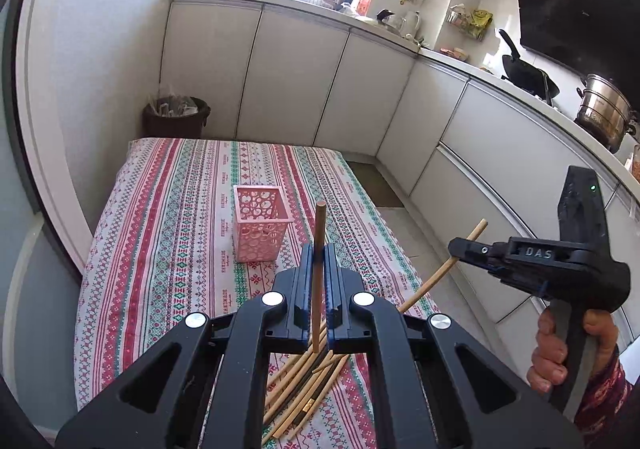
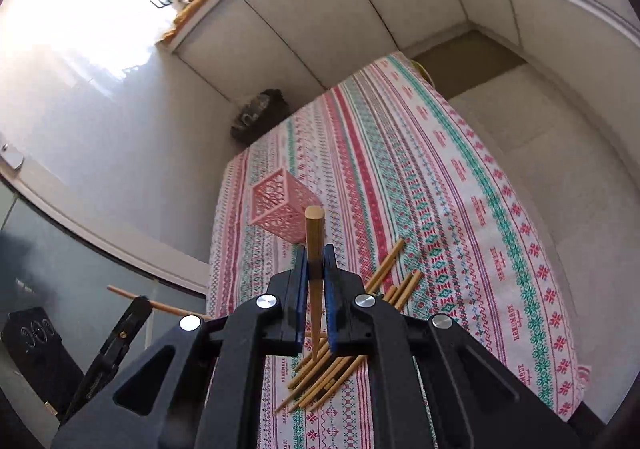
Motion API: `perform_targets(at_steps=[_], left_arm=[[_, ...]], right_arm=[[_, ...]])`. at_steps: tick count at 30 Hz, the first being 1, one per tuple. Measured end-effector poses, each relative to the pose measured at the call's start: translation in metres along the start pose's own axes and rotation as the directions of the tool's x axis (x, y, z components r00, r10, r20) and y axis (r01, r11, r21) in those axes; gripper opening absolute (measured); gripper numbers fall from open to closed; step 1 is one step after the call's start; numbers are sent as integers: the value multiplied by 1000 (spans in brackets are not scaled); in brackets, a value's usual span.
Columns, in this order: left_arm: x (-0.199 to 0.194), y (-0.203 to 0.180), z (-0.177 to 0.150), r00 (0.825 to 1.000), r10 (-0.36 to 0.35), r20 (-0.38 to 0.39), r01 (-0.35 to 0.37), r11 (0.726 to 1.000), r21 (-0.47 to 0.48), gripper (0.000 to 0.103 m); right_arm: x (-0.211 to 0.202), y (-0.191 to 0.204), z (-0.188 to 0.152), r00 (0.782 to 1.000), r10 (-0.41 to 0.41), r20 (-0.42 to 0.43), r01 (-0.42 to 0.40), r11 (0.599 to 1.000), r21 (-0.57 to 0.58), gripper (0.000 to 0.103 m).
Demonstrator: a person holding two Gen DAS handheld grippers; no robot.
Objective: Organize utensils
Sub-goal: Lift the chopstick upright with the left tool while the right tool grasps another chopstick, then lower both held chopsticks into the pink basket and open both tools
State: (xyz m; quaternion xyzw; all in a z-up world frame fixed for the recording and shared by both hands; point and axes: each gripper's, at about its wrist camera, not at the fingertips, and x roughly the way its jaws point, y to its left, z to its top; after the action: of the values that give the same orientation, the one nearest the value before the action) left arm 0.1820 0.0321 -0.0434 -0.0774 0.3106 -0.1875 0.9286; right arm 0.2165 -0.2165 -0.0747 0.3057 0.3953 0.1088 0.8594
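A pink perforated holder (image 1: 259, 228) stands upright on the striped tablecloth (image 1: 176, 209), and shows tilted in the right wrist view (image 2: 282, 209). My left gripper (image 1: 318, 253) is shut on a brown chopstick (image 1: 319, 233) held upright above the table. My right gripper (image 2: 316, 255) is shut on a light bamboo chopstick (image 2: 315, 233); in the left wrist view it (image 1: 456, 249) holds that stick (image 1: 444, 269) at the right, off the table's edge. A pile of several chopsticks (image 1: 304, 389) lies on the cloth below both grippers, also in the right wrist view (image 2: 340, 369).
White cabinets (image 1: 288, 73) run behind and to the right of the table. A dark bin (image 1: 176, 117) stands at the far left corner. A wok (image 1: 528, 73) and a steel pot (image 1: 604, 113) sit on the counter at right.
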Motion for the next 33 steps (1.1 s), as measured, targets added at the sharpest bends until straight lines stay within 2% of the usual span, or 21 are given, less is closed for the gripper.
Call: perform_targets(at_steps=[4, 7, 11, 14, 20, 22, 24, 25, 26, 27, 28, 31, 33], left_arm=[[-6, -9, 20, 998, 16, 55, -16, 1000, 1, 4], [-9, -13, 45, 992, 61, 114, -62, 998, 7, 4], [-3, -11, 85, 971, 129, 201, -129, 992, -15, 4], [14, -8, 110, 959, 169, 228, -167, 986, -30, 4], [62, 3, 134, 939, 243, 242, -243, 970, -32, 5], [84, 12, 132, 945, 249, 214, -248, 968, -33, 5], [107, 25, 124, 956, 259, 141, -253, 966, -60, 6], [113, 32, 119, 958, 265, 111, -257, 963, -80, 10], [116, 38, 114, 958, 273, 89, -264, 959, -99, 20], [114, 42, 108, 954, 289, 77, -279, 953, -119, 24], [107, 45, 103, 950, 302, 82, -290, 947, -138, 31], [75, 51, 93, 947, 286, 147, -253, 945, -209, 37], [52, 50, 90, 938, 294, 182, -248, 938, -242, 42]], right_arm=[[-34, 22, 21, 997, 12, 80, -6, 997, -71, 8], [-53, 33, 39, 990, 5, 138, 9, 995, -103, 8], [-63, 32, 65, 980, 6, 200, 14, 995, -100, 8], [-59, 27, 81, 976, 8, 220, 11, 996, -85, 8], [-30, 18, 107, 972, 9, 236, 5, 998, -59, 8], [-18, 17, 113, 972, 22, 235, -11, 999, -49, 8], [-5, 19, 115, 973, 31, 228, -22, 999, -45, 8], [1, 21, 117, 973, 35, 227, -26, 999, -44, 8], [7, 23, 118, 974, 35, 225, -26, 999, -46, 8], [13, 27, 119, 974, 35, 223, -24, 998, -50, 8], [18, 31, 120, 974, 36, 223, -24, 998, -57, 8], [29, 42, 123, 972, 44, 229, -28, 997, -71, 8], [35, 51, 125, 972, 54, 231, -36, 996, -80, 8]])
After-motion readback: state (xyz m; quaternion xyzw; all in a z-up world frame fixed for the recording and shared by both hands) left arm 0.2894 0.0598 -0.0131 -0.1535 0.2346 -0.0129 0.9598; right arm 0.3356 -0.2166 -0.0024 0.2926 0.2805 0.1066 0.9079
